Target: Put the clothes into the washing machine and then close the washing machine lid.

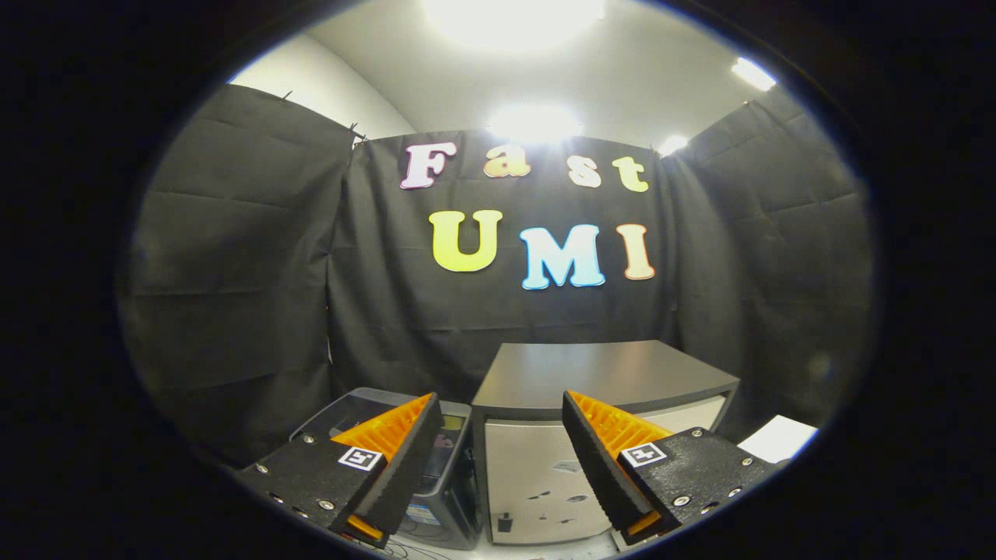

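Beyond the wide-open, empty gripper (498, 459) stands the washing machine (405, 467) beside a grey cabinet (599, 381); no clothes visible, stage unclear.

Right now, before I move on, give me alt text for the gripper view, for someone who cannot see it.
The gripper is open with nothing between its fingers, held up facing the booth's black cloth wall. Beyond the fingers stands a grey cabinet with a pale front, and beside it a dark machine, partly hidden by one finger.
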Tool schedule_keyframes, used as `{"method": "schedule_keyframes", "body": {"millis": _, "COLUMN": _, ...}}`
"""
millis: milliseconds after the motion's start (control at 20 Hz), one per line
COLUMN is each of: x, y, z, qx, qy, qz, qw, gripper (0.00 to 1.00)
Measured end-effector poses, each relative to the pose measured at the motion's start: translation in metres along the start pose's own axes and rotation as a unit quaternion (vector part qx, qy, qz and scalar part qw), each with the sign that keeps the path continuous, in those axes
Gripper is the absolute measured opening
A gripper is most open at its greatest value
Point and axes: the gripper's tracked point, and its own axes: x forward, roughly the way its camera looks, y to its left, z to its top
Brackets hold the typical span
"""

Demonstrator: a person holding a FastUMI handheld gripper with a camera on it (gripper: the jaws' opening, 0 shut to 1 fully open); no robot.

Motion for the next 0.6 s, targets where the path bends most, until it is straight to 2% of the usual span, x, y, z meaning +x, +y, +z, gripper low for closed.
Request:
{"method": "schedule_keyframes", "body": {"millis": 250, "x": -0.029, "y": -0.035, "z": 0.001, "qx": 0.003, "qy": -0.004, "qz": -0.025, "qw": 1.000, "gripper": 0.96}}
{"method": "schedule_keyframes", "body": {"millis": 600, "x": -0.052, "y": -0.050, "z": -0.007, "qx": 0.010, "qy": 0.003, "qz": -0.035, "qw": 0.999, "gripper": 0.96}}
